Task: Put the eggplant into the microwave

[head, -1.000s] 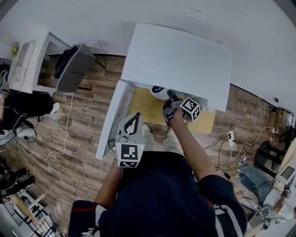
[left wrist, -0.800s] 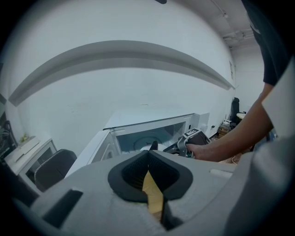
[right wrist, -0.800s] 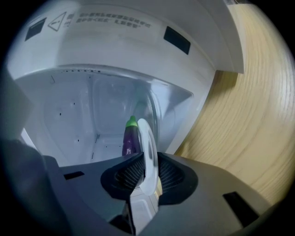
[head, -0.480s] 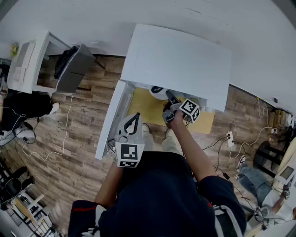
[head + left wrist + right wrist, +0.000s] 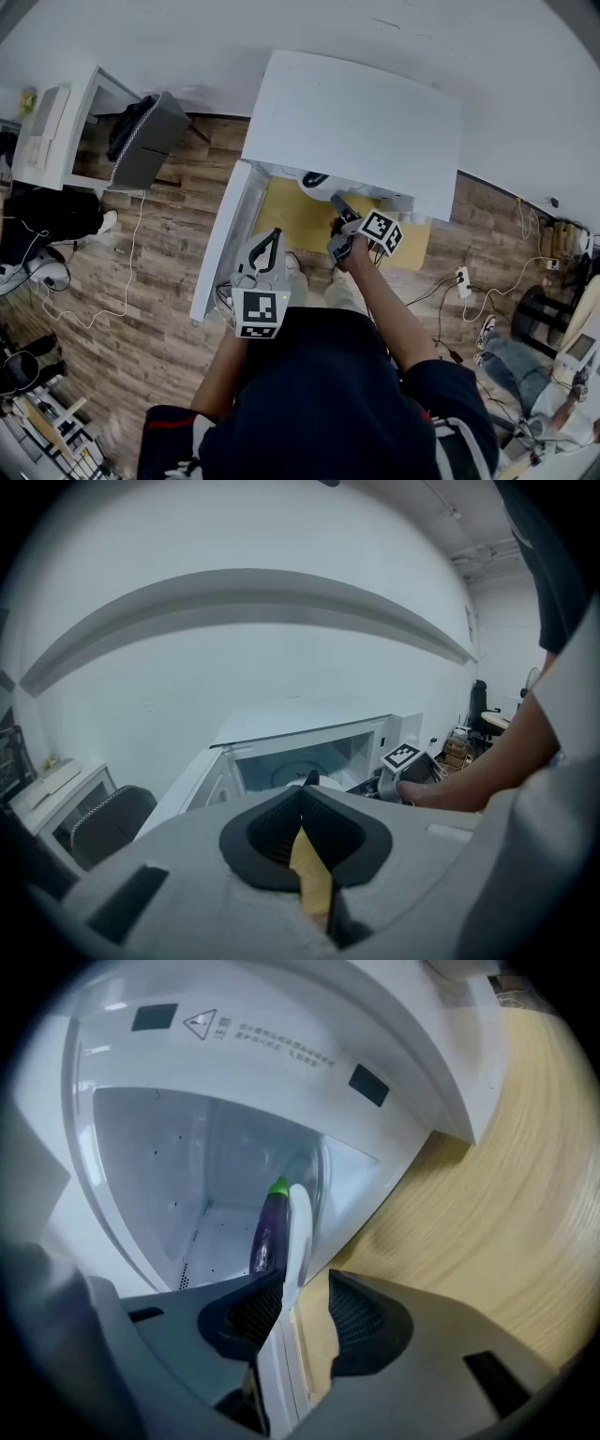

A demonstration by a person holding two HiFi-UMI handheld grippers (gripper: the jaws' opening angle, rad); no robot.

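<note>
Glossy purple eggplant with green cap [image 5: 270, 1227] lay inside the open white microwave [image 5: 159, 1157], centre frame of the right gripper view. Just below it, right gripper [image 5: 305, 1281]: jaws just opened, eggplant released, lying beyond them. Left gripper [image 5: 304, 782]: clenched on nothing.

Showing a smooth, matt white casing on the microwave [image 5: 356, 122] at twelve o'clock in the head view, and glossier white walls inside it. Showing slick, shiny purple skin and a waxy green cap on the eggplant [image 5: 269, 1232]. Looking glazed and smooth along the white plate [image 5: 298, 1227] rim. Displaying pale, matt wood grain on the tabletop [image 5: 506, 1194] at three o'clock, and rougher brown wood-look planking on the floor [image 5: 178, 272] at nine.
</note>
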